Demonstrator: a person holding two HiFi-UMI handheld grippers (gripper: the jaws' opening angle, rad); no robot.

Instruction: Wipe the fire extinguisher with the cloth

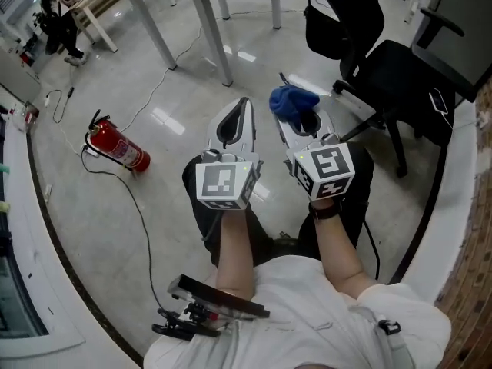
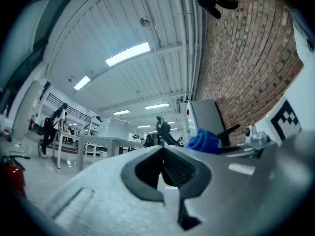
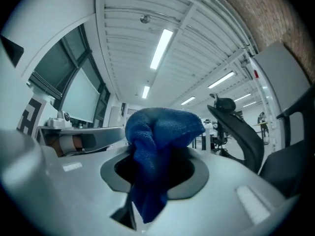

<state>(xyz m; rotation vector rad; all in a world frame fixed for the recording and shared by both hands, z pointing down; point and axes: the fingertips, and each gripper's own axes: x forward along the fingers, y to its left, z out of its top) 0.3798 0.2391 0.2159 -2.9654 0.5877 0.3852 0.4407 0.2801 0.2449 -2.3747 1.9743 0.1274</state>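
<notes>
The floor (image 1: 92, 229) was glossy pale grey, with a black cable (image 1: 127, 187) trailing over it. The legs of a white table (image 1: 206, 21) stood further off, a black office chair (image 1: 400, 68) stood to the right, and a brick wall (image 2: 246, 68) ran along that side. The red fire extinguisher (image 1: 117, 146) was on the floor, off to the left and well apart from both grippers. It seemed to stand on its base with its long axis upright and its black handle and valve at the top; in the head view that top slanted toward the upper left. The left gripper (image 1: 243, 108) was clenched, jaws together with nothing between them. The right gripper (image 1: 304, 123) was clamped on the bunched blue cloth (image 3: 162, 132), which bulged above its jaws and hung down between them.
</notes>
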